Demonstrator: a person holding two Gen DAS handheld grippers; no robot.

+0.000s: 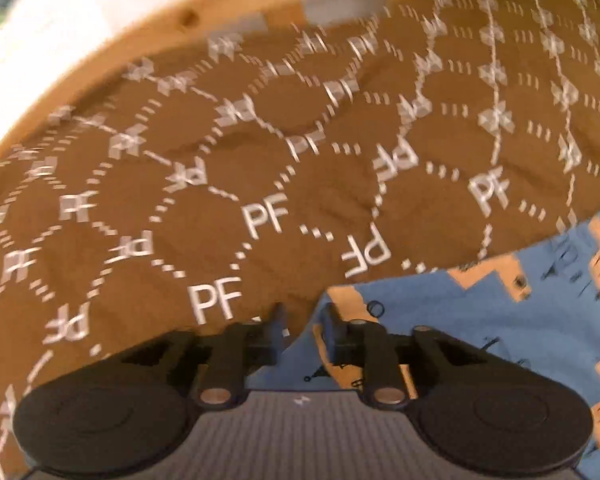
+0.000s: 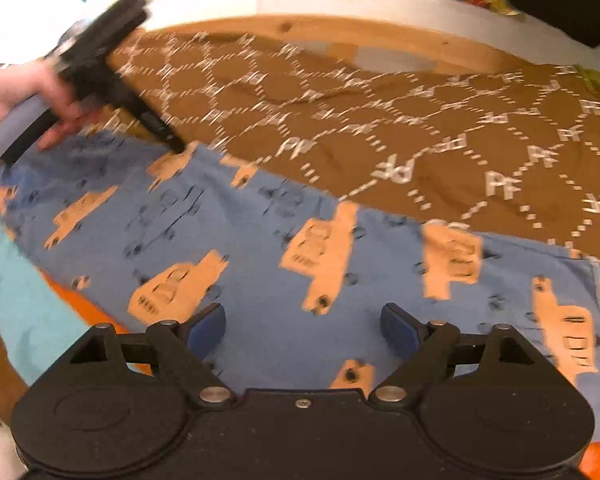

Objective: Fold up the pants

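A brown cloth (image 2: 340,120) printed with white "PF" letters and dotted hexagons covers most of the wooden counter (image 2: 300,26), whose pale rim curves along the far side in both views. Two grey patches sit at the cloth's far edge; motion blur makes it hard to say what they are.

The pants (image 2: 260,248), blue with peach truck shapes and small dark line drawings, lie spread flat on the near part of the brown cloth, running from the left side of the right wrist view to its right edge, where a stitched hem shows. Orange fabric (image 2: 96,312) peeks out beneath their near edge, and a light turquoise cloth (image 2: 24,296) lies just beside them at the left.

The left gripper (image 1: 302,320) is at the far left corner of the pants; its fingers stand close together with a fold of the blue fabric rising between them, so it appears to be pinching that edge. In the right wrist view the same gripper (image 2: 178,146) touches the pants' far edge, held by the person's hand (image 2: 28,92).

The right gripper (image 2: 302,326) hovers over the middle of the pants with its blue-padded fingers (image 2: 208,324) spread wide, holding nothing.
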